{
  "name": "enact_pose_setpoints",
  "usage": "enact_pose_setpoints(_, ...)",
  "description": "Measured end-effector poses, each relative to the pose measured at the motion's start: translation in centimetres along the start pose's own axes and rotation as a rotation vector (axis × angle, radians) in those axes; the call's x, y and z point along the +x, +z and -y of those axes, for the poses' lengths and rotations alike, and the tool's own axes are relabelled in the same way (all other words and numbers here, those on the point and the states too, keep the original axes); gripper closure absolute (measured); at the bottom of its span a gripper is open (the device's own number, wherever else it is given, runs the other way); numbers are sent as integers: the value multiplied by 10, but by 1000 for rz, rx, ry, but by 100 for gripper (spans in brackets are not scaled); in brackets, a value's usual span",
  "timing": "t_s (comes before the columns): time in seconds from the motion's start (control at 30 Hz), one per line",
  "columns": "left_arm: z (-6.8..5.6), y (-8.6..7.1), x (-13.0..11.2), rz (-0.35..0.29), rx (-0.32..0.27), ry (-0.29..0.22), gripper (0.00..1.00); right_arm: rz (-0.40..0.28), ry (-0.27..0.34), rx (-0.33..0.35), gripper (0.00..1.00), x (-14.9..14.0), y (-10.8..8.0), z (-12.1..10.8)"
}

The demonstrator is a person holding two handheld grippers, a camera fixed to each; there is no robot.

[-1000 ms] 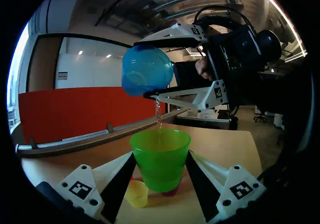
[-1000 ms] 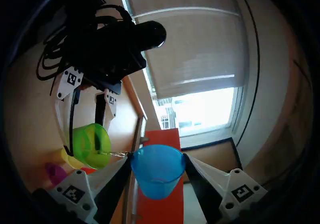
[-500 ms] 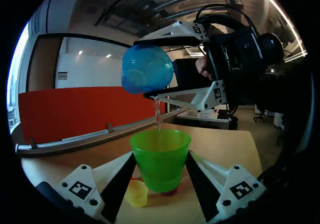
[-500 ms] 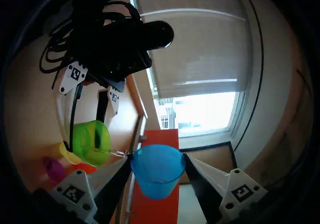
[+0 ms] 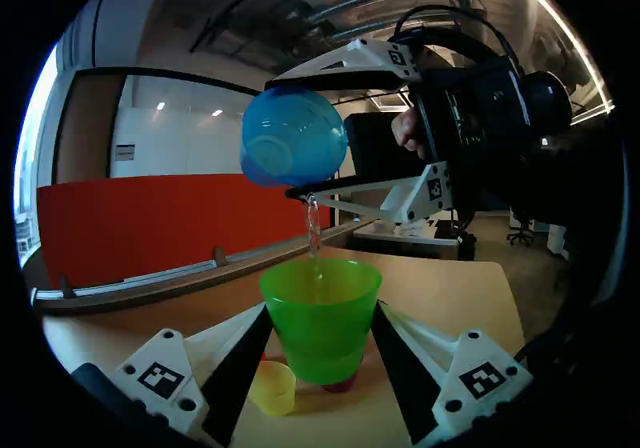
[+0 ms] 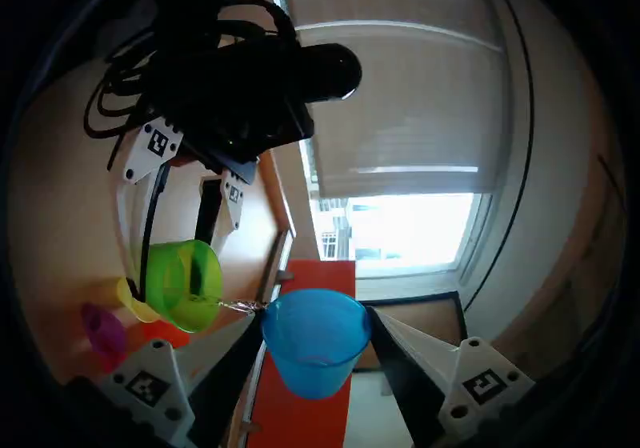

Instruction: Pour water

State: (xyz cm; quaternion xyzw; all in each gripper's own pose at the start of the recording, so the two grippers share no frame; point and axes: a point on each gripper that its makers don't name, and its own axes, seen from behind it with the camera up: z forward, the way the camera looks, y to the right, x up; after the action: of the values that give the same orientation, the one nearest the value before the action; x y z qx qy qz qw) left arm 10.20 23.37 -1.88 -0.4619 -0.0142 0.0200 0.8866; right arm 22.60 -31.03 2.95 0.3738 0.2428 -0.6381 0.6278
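Observation:
My left gripper (image 5: 322, 344) is shut on an upright green cup (image 5: 321, 314) held just above the wooden table (image 5: 448, 288). Above it, the right gripper (image 5: 308, 136) holds a blue cup (image 5: 293, 138) tipped on its side, and a thin stream of water (image 5: 313, 228) falls from its rim into the green cup. In the right gripper view, my right gripper (image 6: 314, 348) is shut on the blue cup (image 6: 314, 338), a little water lying low inside it. The stream (image 6: 238, 306) runs to the green cup (image 6: 185, 282), gripped by the left gripper (image 6: 178, 244).
A small yellow cup (image 5: 274, 385) and a pink cup (image 5: 342, 381) stand on the table under the green cup; they also appear as yellow cup (image 6: 134, 302) and pink cup (image 6: 104, 334). A red partition (image 5: 160, 224) and a rail (image 5: 184, 276) border the table's far side. A hand (image 5: 410, 132) grips the right gripper.
The blue cup has tipped slightly further and the right gripper has rotated a little; water keeps running into the green cup. The left gripper and green cup stay put.

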Motion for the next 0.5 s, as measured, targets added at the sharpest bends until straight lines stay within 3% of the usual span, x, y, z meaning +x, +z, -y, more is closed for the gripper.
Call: enact_pose_setpoints(0.5,1,0,1,-2,1,-1,18,4,-52,-6,9,1,1,-2)
